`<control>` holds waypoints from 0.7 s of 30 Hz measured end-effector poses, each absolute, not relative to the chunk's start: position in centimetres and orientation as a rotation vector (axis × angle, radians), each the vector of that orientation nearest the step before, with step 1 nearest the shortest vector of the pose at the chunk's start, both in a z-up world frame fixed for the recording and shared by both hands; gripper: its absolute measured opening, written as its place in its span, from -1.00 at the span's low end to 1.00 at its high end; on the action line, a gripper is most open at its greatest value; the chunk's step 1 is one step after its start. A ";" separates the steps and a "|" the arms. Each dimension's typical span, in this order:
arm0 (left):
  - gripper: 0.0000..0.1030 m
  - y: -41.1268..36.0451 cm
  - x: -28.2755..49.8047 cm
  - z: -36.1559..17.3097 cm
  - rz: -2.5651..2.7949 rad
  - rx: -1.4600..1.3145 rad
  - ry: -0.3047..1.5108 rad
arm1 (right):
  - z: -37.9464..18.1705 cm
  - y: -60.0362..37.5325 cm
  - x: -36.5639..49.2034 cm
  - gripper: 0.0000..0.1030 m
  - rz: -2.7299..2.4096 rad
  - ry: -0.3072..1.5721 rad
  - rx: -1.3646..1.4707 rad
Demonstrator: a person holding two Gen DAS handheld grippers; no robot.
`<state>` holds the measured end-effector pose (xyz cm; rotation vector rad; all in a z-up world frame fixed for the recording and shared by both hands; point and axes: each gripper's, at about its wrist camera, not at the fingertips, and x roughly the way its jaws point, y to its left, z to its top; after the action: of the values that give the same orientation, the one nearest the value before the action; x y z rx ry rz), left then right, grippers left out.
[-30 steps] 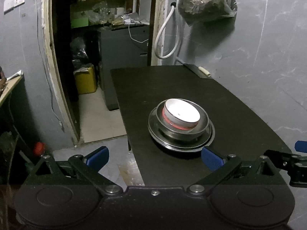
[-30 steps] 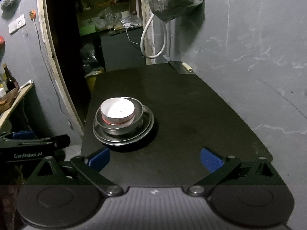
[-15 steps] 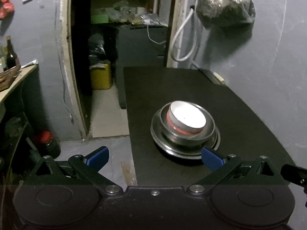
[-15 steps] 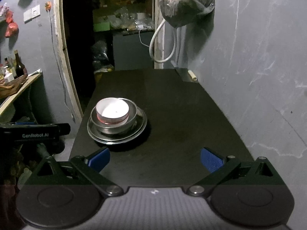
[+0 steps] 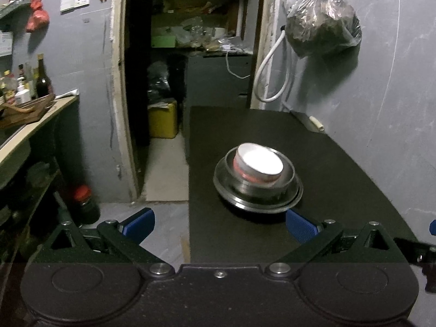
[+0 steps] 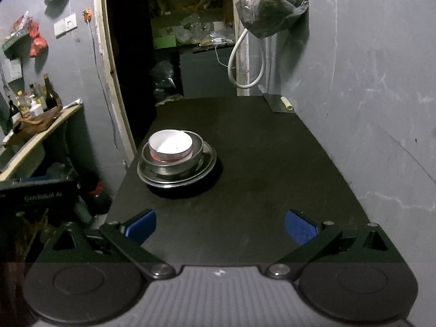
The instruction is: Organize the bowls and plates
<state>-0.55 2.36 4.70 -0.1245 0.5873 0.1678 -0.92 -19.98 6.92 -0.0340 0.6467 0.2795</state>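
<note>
1. Table (image 5: 245, 125): black, against a grey wall.
2. Plate (image 5: 231, 188) on the table carries a steel bowl (image 5: 288, 174) holding a white bowl (image 5: 260, 160).
3. Left gripper (image 5: 219, 222): fingers spread, empty, near the plate.
4. Right gripper (image 6: 220, 224): fingers spread, empty, apart from the plate.

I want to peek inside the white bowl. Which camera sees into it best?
The right wrist view: the white bowl shows its open inside sharply. In the left wrist view the bowl looks blurred and washed out.

Black table (image 6: 259, 169), steel plate (image 6: 207, 163) near its left edge.
</note>
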 end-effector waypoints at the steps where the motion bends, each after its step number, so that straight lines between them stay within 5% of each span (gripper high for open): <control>1: 0.98 2.3 -1.2 4.6 0.174 -0.123 0.589 | 6.7 -20.1 -1.1 1.00 0.283 0.646 -0.025; 21: 0.98 9.0 -4.0 4.4 0.096 -0.044 0.576 | 6.7 -13.0 -4.8 1.00 0.179 0.573 -0.058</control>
<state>-4.01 9.04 4.37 -0.0437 0.5756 0.0958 -4.76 -13.03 6.74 -0.0582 0.5728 0.1790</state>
